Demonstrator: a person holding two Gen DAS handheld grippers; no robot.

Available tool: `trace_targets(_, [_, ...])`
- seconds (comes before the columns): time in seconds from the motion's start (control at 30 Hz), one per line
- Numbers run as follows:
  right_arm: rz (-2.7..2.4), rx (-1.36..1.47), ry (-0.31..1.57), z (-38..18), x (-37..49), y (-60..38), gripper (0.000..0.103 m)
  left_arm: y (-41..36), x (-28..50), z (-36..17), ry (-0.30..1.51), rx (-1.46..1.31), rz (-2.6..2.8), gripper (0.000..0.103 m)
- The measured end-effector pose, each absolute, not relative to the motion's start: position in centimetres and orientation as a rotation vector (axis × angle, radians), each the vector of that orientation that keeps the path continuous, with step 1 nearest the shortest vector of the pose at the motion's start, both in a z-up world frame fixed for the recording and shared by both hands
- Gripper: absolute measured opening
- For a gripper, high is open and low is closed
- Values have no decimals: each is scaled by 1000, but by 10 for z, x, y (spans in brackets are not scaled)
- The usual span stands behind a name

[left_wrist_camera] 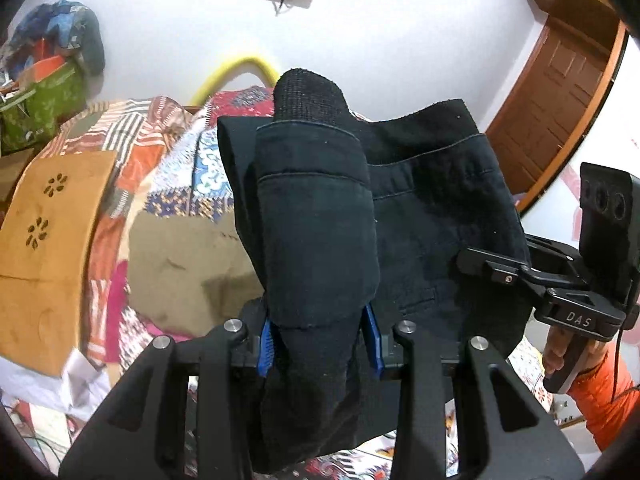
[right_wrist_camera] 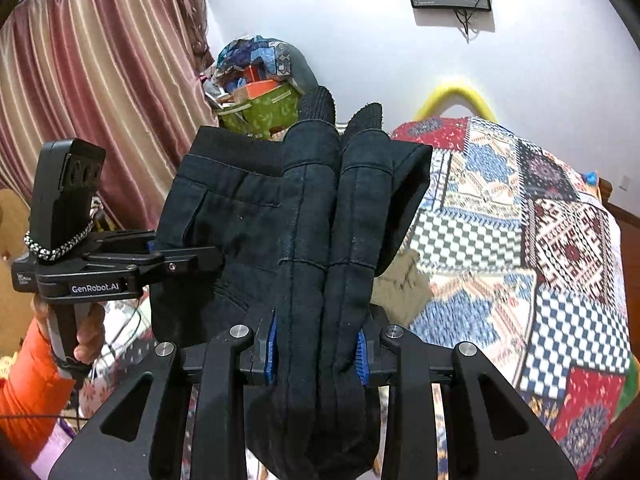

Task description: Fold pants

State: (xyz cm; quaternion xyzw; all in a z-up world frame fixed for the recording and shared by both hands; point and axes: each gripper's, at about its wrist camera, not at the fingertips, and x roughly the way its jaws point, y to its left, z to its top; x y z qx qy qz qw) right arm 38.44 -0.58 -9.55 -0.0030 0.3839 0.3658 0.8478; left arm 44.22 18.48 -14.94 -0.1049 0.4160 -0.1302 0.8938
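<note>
Pants (left_wrist_camera: pixel 420 208) hang clamped in both claws above the patchwork bedspread (right_wrist_camera: pixel 520 240).

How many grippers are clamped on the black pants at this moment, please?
2. The left gripper pinches a bunched fold of the black pants at one side; the right gripper pinches the other side. Each also shows in the other's view.

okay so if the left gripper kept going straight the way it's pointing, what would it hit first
The left gripper is clamped on the black pants, which fill the view ahead. Beyond them the first surface is probably the patchwork bedspread on the bed, though depth is hard to judge.
</note>
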Motion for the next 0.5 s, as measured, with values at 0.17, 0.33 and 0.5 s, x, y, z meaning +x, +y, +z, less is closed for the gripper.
trace_targets(0.17, [756, -8, 810, -101, 404, 13, 26, 203, 471, -156, 880, -223, -241, 36])
trace_targets(0.33, [746, 15, 848, -119, 425, 30, 26, 216, 496, -176, 911, -206, -200, 36])
trace_targets(0.5, [734, 56, 916, -152, 444, 46, 26, 237, 530, -219, 979, -250, -165, 36])
